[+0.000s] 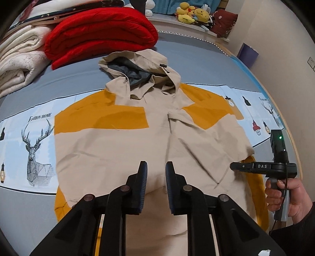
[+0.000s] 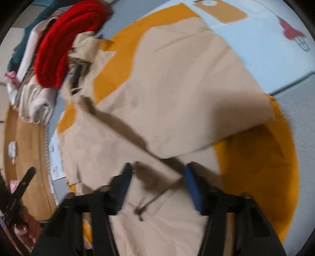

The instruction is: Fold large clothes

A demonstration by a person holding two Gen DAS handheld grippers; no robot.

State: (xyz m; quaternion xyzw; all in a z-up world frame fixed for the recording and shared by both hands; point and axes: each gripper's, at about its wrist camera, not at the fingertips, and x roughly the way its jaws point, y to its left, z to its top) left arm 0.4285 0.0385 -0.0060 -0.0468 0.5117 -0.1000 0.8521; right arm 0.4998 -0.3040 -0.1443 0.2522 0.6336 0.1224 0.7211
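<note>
A beige and mustard hooded jacket (image 1: 110, 149) lies front up on the bed, hood (image 1: 137, 67) at the far end. Its right-hand side is folded inward over the body (image 1: 206, 141). My left gripper (image 1: 156, 173) hovers over the lower middle of the jacket, its jaws a narrow gap apart with flat fabric showing between them. My right gripper (image 1: 236, 166) is held by a hand (image 1: 283, 195) at the jacket's right edge. In the blurred right wrist view the right gripper (image 2: 158, 173) stands open just above the beige cloth (image 2: 177, 88) and a drawstring (image 2: 155, 198).
A folded red blanket (image 1: 98, 33) and cream blankets (image 1: 19, 59) are stacked at the bed's far left. Plush toys (image 1: 191, 12) sit beyond the headboard. The sheet's deer print (image 1: 37, 145) shows left of the jacket. A wall (image 1: 275, 39) runs close along the right.
</note>
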